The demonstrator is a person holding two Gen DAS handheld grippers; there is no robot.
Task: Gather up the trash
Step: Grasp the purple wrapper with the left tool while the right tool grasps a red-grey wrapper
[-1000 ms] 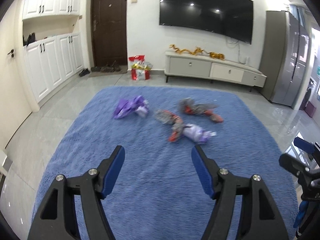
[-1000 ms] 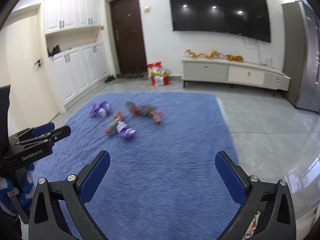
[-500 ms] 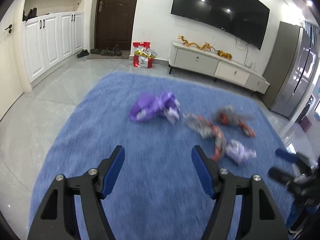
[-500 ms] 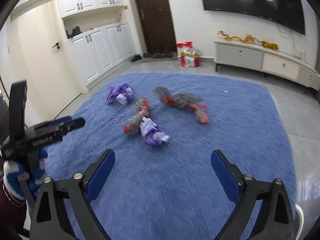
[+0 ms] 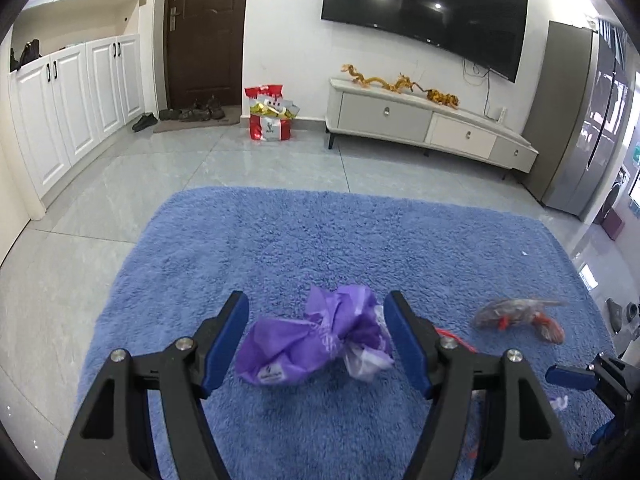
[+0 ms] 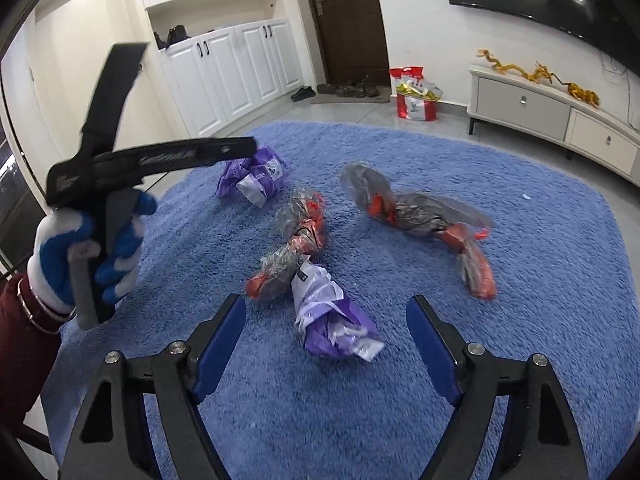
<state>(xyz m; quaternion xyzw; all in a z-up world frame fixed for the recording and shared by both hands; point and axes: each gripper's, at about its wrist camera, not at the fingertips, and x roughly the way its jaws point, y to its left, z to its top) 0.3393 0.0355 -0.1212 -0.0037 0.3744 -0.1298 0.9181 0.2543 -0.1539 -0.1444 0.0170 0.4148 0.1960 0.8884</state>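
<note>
Several pieces of trash lie on a blue rug (image 5: pixel 320 232). A crumpled purple bag (image 5: pixel 304 344) sits between the blue pads of my left gripper (image 5: pixel 316 312), which stands open around it; the pads do not visibly press on it. My right gripper (image 6: pixel 326 312) straddles a purple-and-white wrapper (image 6: pixel 332 320). Its jaws are closing, with gaps left on both sides. Two grey-and-red wrappers (image 6: pixel 296 240) (image 6: pixel 424 220) lie just beyond. In the right wrist view, the left gripper's black body (image 6: pixel 160 156) is held in a gloved hand (image 6: pixel 92 248) over the purple bag (image 6: pixel 256 176).
Pale tiles surround the rug. A low TV cabinet (image 5: pixel 420 120) stands against the far wall, with a red shopping bag (image 5: pixel 270 116) and shoes by the dark door. White cupboards (image 5: pixel 80 92) line the left wall. A grey fridge (image 5: pixel 576 120) stands on the right.
Both grippers came forward and down toward the trash. The purple bag now lies between the left fingers. The right jaws have narrowed and now straddle the purple-and-white wrapper.
</note>
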